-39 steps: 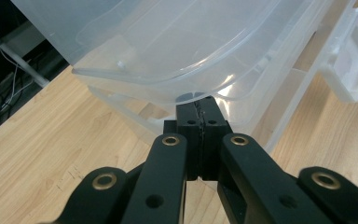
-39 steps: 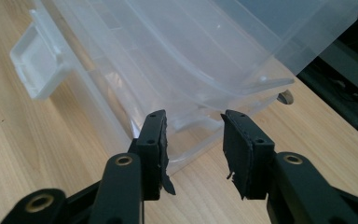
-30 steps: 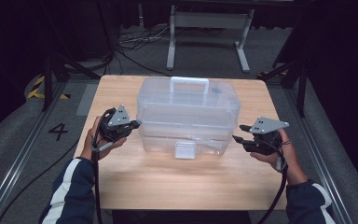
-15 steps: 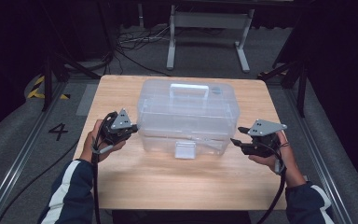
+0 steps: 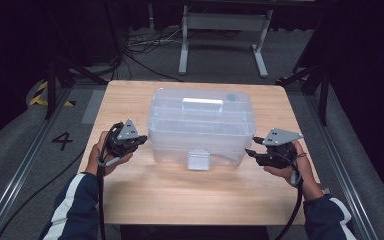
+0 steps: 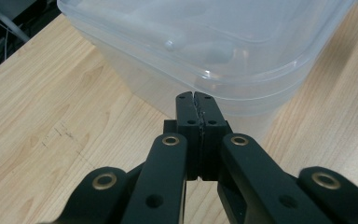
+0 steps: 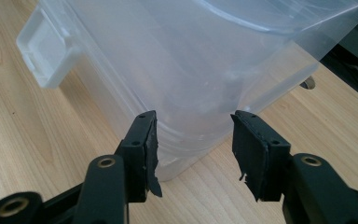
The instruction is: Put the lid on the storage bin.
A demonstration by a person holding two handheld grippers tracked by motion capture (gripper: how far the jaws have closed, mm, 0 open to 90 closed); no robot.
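Centrally, clear lidded box (image 5: 202, 127) on wooden table (image 5: 190, 192), white frame (image 5: 225, 22) behind

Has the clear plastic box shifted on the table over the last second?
No. The clear plastic box sits in the same spot on the wooden table, its front latch equally far from the table's near edge.

Both sleeves (image 5: 72, 207) are dark blue with a white stripe, and each hand carries a black gripper, the left gripper (image 5: 141, 140) and right gripper (image 5: 249, 151), with brass-ringed pivots, chipped black pads (image 7: 150, 154), a grey three-cornered top plate (image 5: 126, 130) and a trailing black cable (image 5: 101, 210).
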